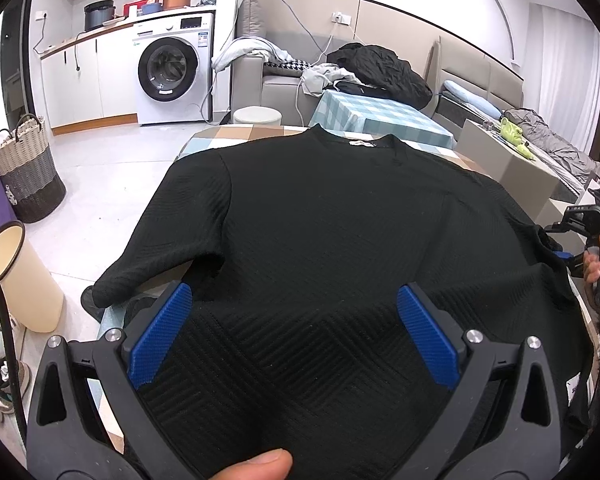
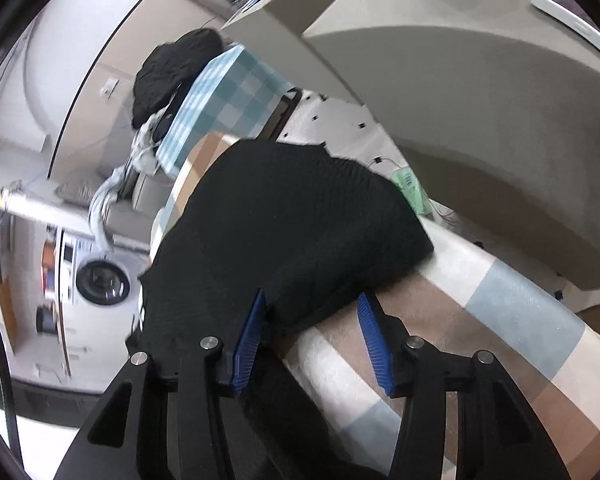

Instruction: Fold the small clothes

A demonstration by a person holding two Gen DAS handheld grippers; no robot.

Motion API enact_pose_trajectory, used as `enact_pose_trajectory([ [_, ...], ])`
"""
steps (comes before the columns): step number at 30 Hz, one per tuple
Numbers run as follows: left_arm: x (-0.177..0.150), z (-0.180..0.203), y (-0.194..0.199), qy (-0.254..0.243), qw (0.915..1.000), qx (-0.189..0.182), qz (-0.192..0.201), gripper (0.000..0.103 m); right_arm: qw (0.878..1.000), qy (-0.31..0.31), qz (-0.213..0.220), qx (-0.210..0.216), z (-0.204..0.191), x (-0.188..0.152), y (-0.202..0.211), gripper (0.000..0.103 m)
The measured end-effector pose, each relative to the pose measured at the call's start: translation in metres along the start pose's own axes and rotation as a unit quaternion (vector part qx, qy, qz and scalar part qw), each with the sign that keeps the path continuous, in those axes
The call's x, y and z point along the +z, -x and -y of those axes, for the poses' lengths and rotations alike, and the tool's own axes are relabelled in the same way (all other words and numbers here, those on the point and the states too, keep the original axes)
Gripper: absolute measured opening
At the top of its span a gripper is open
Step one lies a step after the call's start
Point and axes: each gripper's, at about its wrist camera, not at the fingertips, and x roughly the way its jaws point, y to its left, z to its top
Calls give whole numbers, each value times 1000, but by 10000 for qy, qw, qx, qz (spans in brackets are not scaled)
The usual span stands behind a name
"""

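Lying flat on the checked surface (image 1: 204,136), the black top (image 1: 320,220) spreads beyond the left claw (image 1: 294,332), whose pads stand wide above its hem. Right view: the right claw (image 2: 314,340) gapes, sleeve edge (image 2: 300,312) between its unpressed pads.

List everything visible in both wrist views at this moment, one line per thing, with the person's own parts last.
black top: one, black, spread flat on the table, neck away.
table: one, checked beige, white and blue cloth.
washing machine: one, white, back left.
laundry basket: one, woven grey and cream, floor left.
bin: one, cream, floor left.
stool: one, white, beyond the table.
dark jacket: one, black, on the far checked table.
left gripper: blue pads, open over the hem.
right gripper: blue pads, open at the sleeve edge.
thumb: one, bottom of left view.
hand: one, on the right gripper's handle.
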Motion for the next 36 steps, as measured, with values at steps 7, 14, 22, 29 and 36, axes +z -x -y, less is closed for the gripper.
enact_pose_trajectory([
  [7,-3,-4,-3,50,10000,20,-5,102,9989,-24,374,-277,-3,11,0,49],
  [14,-2,-6,-4,44,10000,-2,11,102,9958,399,712,-419,-9,7,4,12],
  [22,-4,-8,-5,79,10000,-32,36,102,9731,1778,1463,118,-68,-7,29,7],
  [29,-7,-8,-2,62,9999,-32,86,102,8943,4305,386,1157,-159,-94,11,6],
  [36,-10,-6,-1,52,10000,-17,74,102,8892,4511,-543,535,-133,-118,-17,47],
])
